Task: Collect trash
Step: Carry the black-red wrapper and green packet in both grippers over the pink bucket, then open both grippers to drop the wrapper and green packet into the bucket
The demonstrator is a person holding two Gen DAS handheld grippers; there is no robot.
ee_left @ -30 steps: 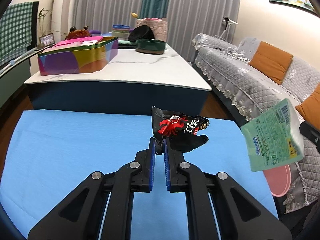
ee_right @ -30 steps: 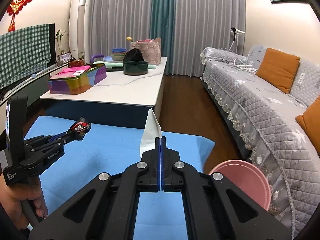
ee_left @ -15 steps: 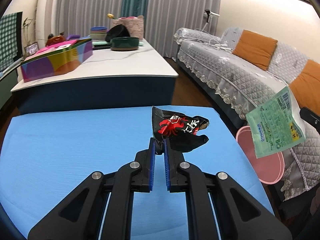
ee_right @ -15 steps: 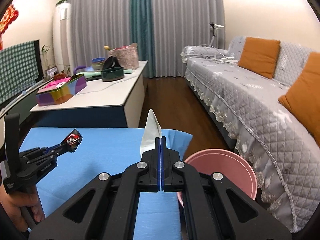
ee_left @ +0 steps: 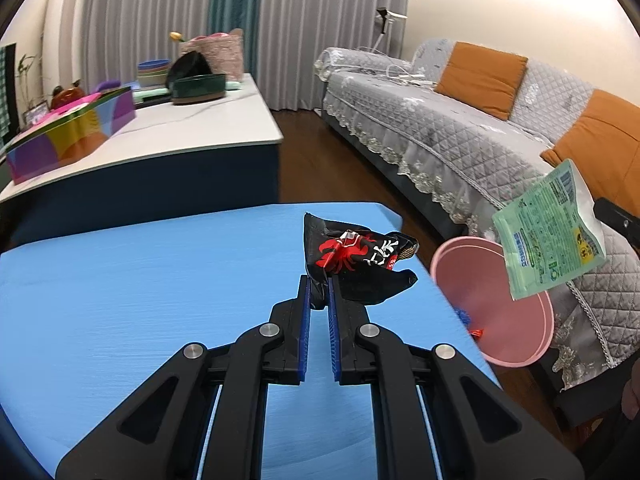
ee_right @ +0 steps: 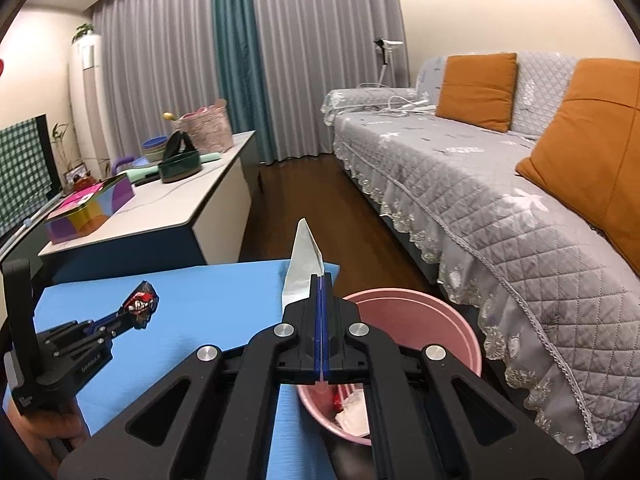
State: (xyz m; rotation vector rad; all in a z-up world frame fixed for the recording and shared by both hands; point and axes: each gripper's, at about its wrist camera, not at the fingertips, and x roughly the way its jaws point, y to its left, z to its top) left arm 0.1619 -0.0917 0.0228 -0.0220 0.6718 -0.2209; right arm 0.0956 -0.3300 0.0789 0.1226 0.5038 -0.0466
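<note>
Tongs both grip: your left tongs pinch the black wrapper above the blue tabletop's right edge; your right tongs clamp the green pouch over the pink bin.

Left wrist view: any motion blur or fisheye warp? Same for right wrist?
Left wrist view: black wrapper in the claw is sharp; pink bin and blue mat edge look slightly smeared; sofa bows with fisheye, corners vignetted. Right wrist view: mostly crisp, soft indoor light, same barrel warp on the curtains.
</note>
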